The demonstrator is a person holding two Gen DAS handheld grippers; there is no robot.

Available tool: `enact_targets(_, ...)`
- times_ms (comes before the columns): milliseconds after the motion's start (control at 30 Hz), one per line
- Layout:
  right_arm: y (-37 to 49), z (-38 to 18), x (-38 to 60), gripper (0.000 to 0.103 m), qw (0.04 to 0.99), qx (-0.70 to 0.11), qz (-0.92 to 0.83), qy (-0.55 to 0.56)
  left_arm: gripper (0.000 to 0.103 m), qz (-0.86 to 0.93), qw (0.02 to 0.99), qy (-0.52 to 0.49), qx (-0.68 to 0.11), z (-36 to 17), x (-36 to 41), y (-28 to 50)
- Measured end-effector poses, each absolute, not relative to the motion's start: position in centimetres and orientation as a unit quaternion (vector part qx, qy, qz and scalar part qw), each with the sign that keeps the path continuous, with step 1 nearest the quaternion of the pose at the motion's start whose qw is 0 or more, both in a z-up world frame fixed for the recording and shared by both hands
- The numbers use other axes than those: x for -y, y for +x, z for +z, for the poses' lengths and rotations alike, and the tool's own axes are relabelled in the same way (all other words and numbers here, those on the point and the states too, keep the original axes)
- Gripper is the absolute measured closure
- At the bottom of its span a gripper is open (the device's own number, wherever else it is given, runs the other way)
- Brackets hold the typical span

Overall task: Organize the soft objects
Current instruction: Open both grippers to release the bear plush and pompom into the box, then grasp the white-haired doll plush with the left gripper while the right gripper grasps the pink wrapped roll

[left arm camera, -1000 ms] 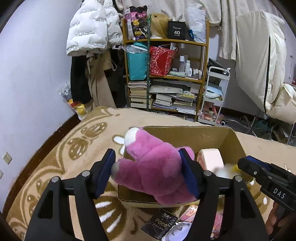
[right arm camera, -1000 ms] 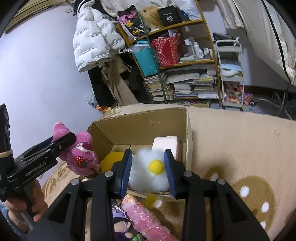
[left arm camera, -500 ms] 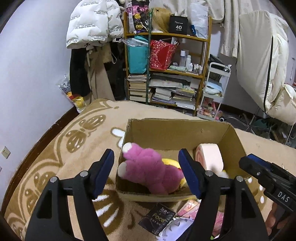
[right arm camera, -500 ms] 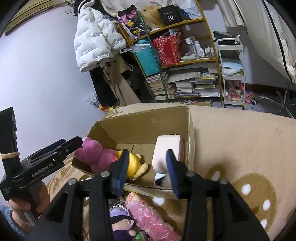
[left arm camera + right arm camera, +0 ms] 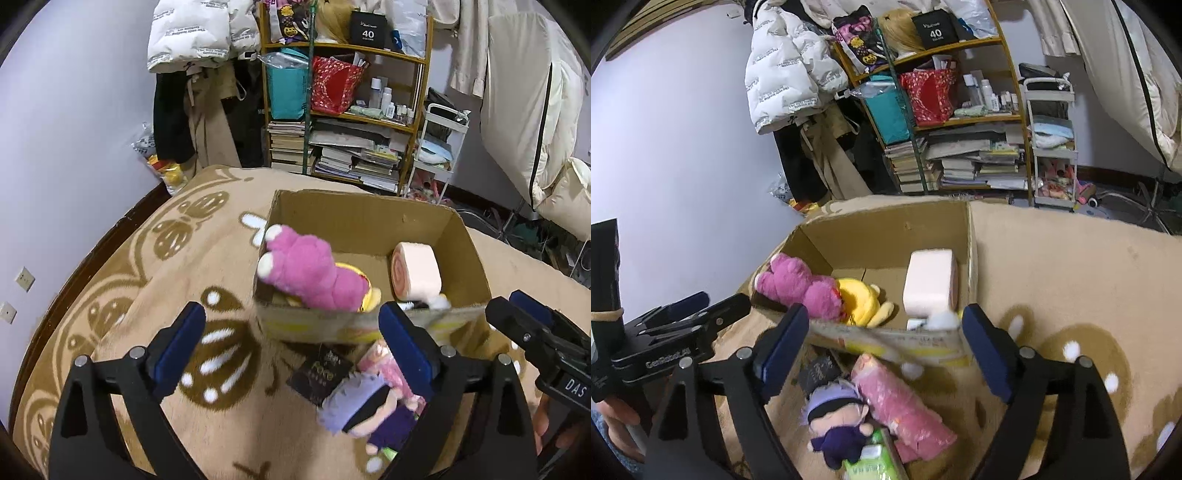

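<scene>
An open cardboard box stands on the tan rug. In it lie a pink plush bear, a yellow plush, a pink roll-cake plush and a white fluffy plush at the near wall. My left gripper is open and empty, in front of the box. My right gripper is open and empty, above a purple-haired doll and a pink package on the rug.
A black packet and a green pack lie by the doll. A wooden shelf with books and bags, a white cart and hanging coats stand behind the box. Rug lies right of it.
Both grippers opened and pulled back from the box. The pink bear and the white egg plush dropped into it. The doll and packages on the rug came into view.
</scene>
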State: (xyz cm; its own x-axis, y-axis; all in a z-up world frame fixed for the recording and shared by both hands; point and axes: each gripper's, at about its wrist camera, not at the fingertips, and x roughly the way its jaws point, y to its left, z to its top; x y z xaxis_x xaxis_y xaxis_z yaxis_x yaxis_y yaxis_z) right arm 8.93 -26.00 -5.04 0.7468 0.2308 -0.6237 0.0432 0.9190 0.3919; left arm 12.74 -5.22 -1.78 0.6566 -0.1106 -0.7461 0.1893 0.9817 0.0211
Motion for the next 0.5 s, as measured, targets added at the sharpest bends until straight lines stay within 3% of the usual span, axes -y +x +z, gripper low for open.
enact_targets(100, 8.0, -5.1, 26.0, 0.002, 0.911, -0.359, 0.047, 0.2, 0.007, -0.083, 0.905, 0.053, -0.414, -1.6, 5.0, 11.5)
enact_targets(167, 7.3, -4.9, 25.9, 0.002, 0.91, -0.357, 0.046, 0.203, 0.003, -0.086, 0.902, 0.048, -0.42, -1.6, 4.8, 10.9)
enact_targets(500, 5.4, -4.9, 25.8, 0.0, 0.901, -0.376, 0.046, 0.213, 0.003, -0.098, 0.885, 0.058, -0.452, -3.0, 5.2, 7.8)
